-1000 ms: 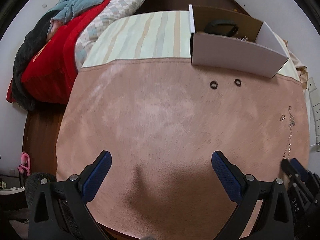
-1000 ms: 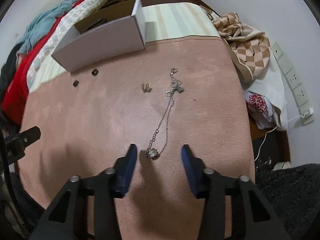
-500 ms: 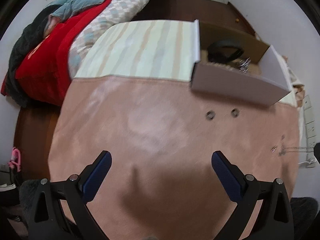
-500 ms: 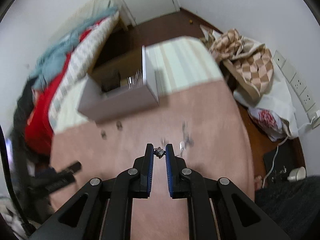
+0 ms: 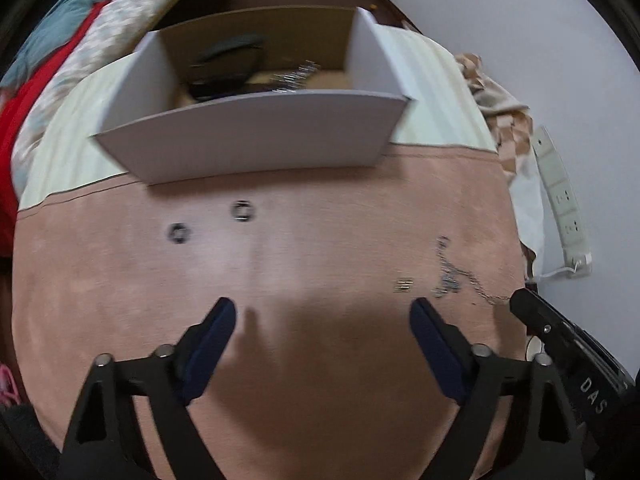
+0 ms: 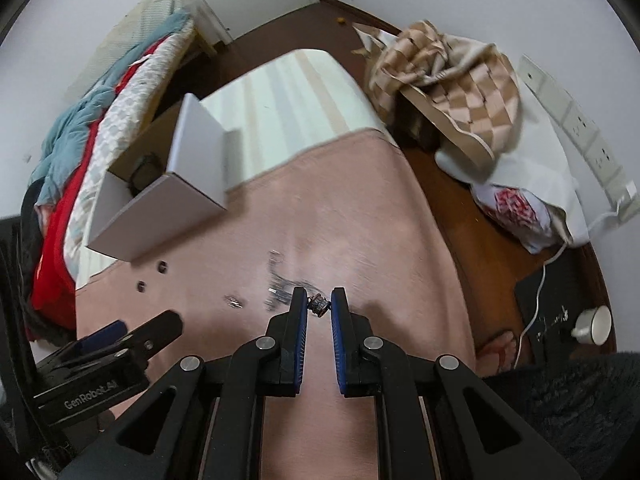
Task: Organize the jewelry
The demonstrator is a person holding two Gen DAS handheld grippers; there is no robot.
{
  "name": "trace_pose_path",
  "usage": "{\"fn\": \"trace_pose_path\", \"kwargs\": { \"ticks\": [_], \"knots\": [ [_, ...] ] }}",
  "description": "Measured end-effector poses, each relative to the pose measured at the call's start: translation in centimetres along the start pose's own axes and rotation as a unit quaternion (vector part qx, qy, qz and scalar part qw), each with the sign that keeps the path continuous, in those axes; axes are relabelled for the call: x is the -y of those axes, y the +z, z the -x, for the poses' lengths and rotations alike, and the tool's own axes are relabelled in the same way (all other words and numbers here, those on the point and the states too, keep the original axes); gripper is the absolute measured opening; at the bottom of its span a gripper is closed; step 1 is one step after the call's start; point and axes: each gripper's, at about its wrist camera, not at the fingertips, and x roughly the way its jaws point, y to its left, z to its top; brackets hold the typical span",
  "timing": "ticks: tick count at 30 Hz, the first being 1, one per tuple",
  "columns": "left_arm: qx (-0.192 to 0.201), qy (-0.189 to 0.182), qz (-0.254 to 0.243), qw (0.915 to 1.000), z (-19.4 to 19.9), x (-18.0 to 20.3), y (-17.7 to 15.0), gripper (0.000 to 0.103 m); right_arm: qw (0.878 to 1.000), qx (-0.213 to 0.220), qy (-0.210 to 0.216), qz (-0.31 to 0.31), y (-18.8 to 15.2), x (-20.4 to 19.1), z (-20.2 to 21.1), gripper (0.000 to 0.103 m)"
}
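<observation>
Pink cloth (image 5: 320, 380) bears two rings (image 5: 243, 211); right tool (image 6: 319, 303) grips one necklace pendant (image 6: 318, 305), left tool (image 5: 322, 320) gapes.

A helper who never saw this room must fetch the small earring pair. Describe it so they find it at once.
Start at the white box on the pink cloth. Two dark rings lie just before it; farther right sprawls the tangled necklace. The earring pair lies just left of that tangle: tiny, pale, metallic, neither ring nor chain.
</observation>
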Motion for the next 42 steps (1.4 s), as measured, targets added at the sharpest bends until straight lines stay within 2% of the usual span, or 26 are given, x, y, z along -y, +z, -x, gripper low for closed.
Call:
{"fn": "trace_pose_path", "kwargs": {
  "ticks": [4, 9, 13, 14, 15, 18, 24, 29, 36, 42],
  "knots": [
    [0.004, 0.01, -0.018, 0.9998, -0.8, 1.7, 0.3, 0.077, 1.0, 0.002, -0.004, -0.007, -0.2, 1.2, 0.0, 0.012],
    [0.009, 0.02, -0.037, 0.9991, -1.5, 2.8, 0.8, 0.056, 1.0, 0.007, -0.011, -0.01, 0.2, 1.8, 0.0, 0.012],
    [0.015, 0.03, -0.051, 0.9981, -1.7, 3.6, 0.6, 0.046, 1.0, 0.011, -0.016, -0.01, 0.5, 1.9, 0.1, 0.013],
    [0.018, 0.033, -0.054, 0.9978, -1.7, 3.8, 0.6, 0.038, 1.0, 0.013, -0.017, -0.01, 0.6, 1.9, 0.2, 0.013],
    [0.022, 0.035, -0.058, 0.9975, -1.7, 3.9, 0.6, 0.026, 1.0, 0.014, -0.018, -0.01, 0.6, 1.9, 0.2, 0.013],
    [0.026, 0.027, -0.066, 0.9971, -1.5, 4.0, 0.4, 0.006, 1.0, 0.017, -0.02, -0.011, 0.7, 1.9, 0.3, 0.013],
    [0.026, 0.004, -0.057, 0.998, -0.5, 3.1, -0.2, 0.006, 1.0, 0.024, -0.012, -0.014, 1.0, 1.6, 1.0, 0.013],
    [0.038, -0.015, -0.029, 0.9987, 2.8, 0.2, -0.3, 0.006, 0.999, 0.031, 0.024, -0.007, 1.8, 0.0, 3.1, 0.013],
    [0.061, -0.024, 0.0, 0.9978, 7.1, -2.9, 0.2, 0.006, 0.995, 0.052, 0.077, 0.03, 4.1, -4.4, 7.2, 0.012],
    [0.097, -0.034, 0.005, 0.9947, 11.7, -4.9, 2.5, 0.006, 0.988, 0.073, 0.111, 0.076, 6.5, -9.0, 11.1, 0.012]
  ]
}}
